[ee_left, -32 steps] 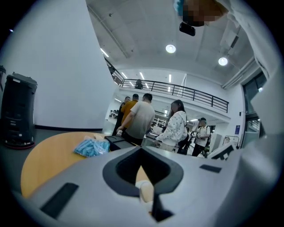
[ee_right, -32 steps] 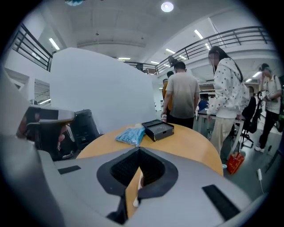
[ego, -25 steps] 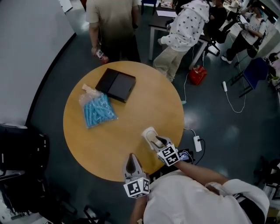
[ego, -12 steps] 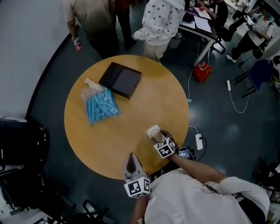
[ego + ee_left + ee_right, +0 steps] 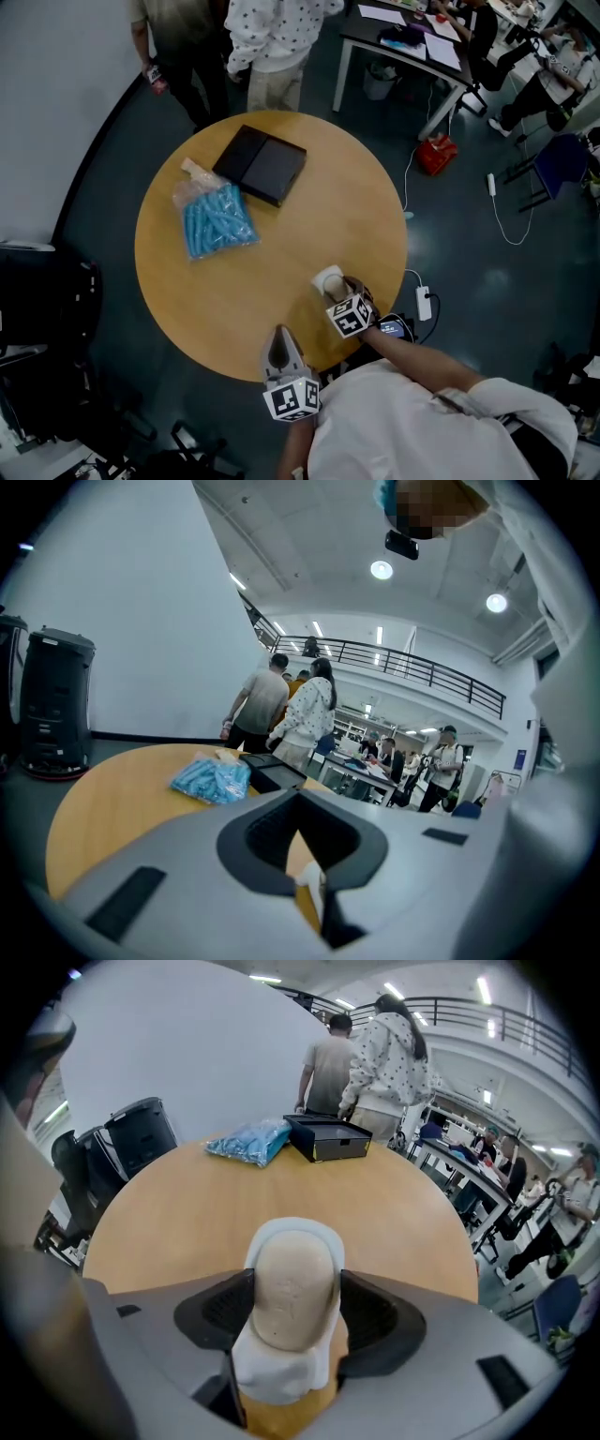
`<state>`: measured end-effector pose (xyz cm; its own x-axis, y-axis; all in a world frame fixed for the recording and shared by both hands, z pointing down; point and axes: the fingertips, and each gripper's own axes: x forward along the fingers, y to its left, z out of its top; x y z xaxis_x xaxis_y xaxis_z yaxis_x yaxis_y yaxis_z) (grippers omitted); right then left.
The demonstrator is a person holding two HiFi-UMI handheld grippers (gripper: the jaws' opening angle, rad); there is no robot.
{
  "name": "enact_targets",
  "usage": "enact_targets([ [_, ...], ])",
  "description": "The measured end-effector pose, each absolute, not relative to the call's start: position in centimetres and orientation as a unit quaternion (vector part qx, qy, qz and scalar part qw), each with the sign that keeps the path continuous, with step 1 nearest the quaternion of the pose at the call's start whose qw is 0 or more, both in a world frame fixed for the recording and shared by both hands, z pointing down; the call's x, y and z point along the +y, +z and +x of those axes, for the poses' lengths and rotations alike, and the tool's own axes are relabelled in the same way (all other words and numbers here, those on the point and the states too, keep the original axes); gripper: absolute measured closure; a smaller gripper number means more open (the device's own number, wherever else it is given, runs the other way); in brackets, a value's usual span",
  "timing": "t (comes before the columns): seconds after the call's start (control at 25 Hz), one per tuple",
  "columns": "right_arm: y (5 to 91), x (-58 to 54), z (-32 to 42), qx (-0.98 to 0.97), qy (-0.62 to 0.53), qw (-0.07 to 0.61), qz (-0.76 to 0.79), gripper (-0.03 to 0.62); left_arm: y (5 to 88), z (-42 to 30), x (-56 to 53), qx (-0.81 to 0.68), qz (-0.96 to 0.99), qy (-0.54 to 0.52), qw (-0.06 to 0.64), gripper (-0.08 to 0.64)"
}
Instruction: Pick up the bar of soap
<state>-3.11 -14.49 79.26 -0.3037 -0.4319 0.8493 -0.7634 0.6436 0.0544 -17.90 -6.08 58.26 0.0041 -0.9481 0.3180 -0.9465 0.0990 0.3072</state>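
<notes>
A beige bar of soap [image 5: 328,279] lies in a white dish [image 5: 281,1363] near the round wooden table's [image 5: 309,216] front right edge. My right gripper [image 5: 334,285] reaches around it, jaws spread wide, one on each side of the soap [image 5: 295,1283], close to its sides without squeezing it. My left gripper [image 5: 279,345] hovers at the table's near edge, shut and holding nothing; in the left gripper view its jaws [image 5: 314,888] meet at the tips.
A bag of blue pieces [image 5: 214,223] and a flat black box [image 5: 261,165] lie on the table's far left part. Two people [image 5: 272,37] stand past the far edge. Black equipment [image 5: 37,347] stands at the left, and a power strip [image 5: 424,305] lies on the floor to the right.
My right gripper has spread its jaws and moved forward so the soap now sits between them. The left gripper has stayed put. The people behind the table have shifted.
</notes>
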Motion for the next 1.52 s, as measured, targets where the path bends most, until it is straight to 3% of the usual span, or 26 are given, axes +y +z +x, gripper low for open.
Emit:
enact_targets([
  [0.32,79.2,-14.9,-2.5,-0.784,0.166,0.457,0.386,0.325,58.1,-17.7,-5.8,-0.708,0.67,-0.002,0.225,0.555],
  [0.56,76.0,-15.4,-2.7,-0.812,0.164,0.412,0.38,0.327,58.0,-18.0,-5.7,-0.711,0.668,-0.002,0.221,0.555],
  [0.88,57.4,-13.0,-4.3,-0.923,0.058,0.166,0.342,0.327,53.9,-16.9,-7.2,-0.7,0.693,-0.016,0.17,0.555],
  [1.0,52.6,-12.2,-3.6,-0.933,0.046,0.105,0.342,0.327,52.7,-16.4,-7.7,-0.697,0.699,-0.026,0.159,0.555],
  [1.52,53.4,-12.0,-1.6,-0.926,0.086,0.084,0.357,0.327,52.4,-14.3,-7.1,-0.692,0.707,-0.023,0.146,0.555],
])
